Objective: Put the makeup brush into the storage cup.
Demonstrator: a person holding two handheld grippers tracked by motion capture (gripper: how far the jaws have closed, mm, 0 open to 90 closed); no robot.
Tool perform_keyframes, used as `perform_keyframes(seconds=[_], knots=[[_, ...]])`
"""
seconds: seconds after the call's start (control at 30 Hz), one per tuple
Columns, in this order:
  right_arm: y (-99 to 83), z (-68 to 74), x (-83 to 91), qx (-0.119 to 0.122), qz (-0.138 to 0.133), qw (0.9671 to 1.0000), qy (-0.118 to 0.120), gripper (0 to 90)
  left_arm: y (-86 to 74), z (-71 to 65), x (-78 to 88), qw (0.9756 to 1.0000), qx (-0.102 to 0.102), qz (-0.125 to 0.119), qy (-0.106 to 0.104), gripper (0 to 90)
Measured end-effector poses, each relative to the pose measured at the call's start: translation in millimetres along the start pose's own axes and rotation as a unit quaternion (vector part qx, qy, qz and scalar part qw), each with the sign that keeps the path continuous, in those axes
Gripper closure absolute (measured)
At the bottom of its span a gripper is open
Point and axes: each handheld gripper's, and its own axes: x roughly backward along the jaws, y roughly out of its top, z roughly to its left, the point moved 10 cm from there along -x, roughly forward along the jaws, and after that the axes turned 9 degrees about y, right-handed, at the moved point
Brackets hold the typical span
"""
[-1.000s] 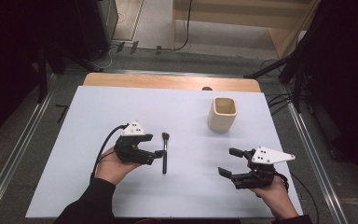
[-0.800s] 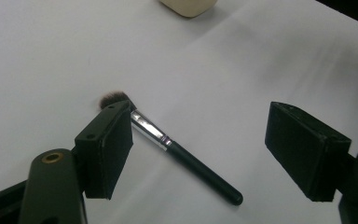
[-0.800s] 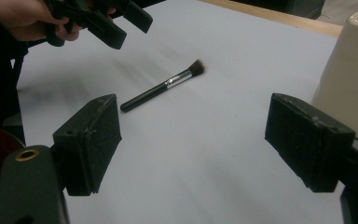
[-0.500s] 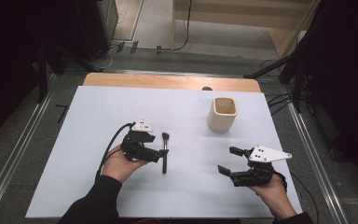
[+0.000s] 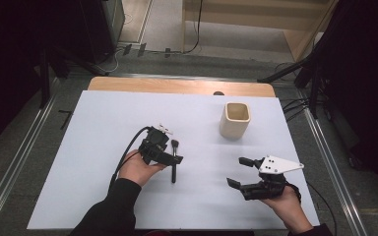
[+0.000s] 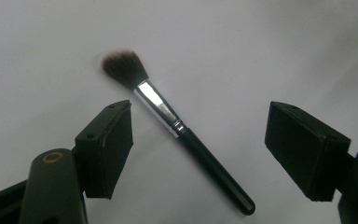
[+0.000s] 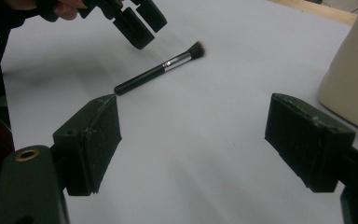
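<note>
Left gripper view: left hand-held gripper (image 6: 198, 149) gapes wide over the makeup brush (image 6: 177, 126); right hand-held gripper (image 5: 236, 172) released, holding nothing.

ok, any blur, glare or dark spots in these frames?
High view: white table evenly lit, surroundings nearly black. Left gripper view: brush sharp, its ferrule glints, corners darken, tongs slightly soft. Right gripper view: brush in focus, cup at the edge a little soft.
</note>
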Motion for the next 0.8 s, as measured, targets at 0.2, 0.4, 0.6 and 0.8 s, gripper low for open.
perform_keyframes(seconds=[0.2, 0.4, 0.6, 0.8], knots=[[0.5, -2.6, 4.0, -0.003, -0.003, 1.0, -0.008, 18.8, 1.3, 6.3, -1.9, 0.9988, 0.029, 0.031, 0.027, 26.4], [0.4, -6.3, 7.8, -0.009, -0.007, 0.9998, -0.019, 18.9, 3.4, 8.0, -2.1, 0.9944, 0.081, 0.058, 0.034, 26.1], [-0.5, -7.6, 8.1, -0.009, -0.004, 0.9997, -0.022, 18.9, 3.9, 6.3, -7.7, 0.9868, 0.114, 0.101, 0.054, 25.9], [-1.4, -7.8, 7.4, -0.012, -0.001, 0.9996, -0.025, 18.8, 2.9, 5.6, -12.5, 0.9809, 0.12, 0.13, 0.08, 26.2]])
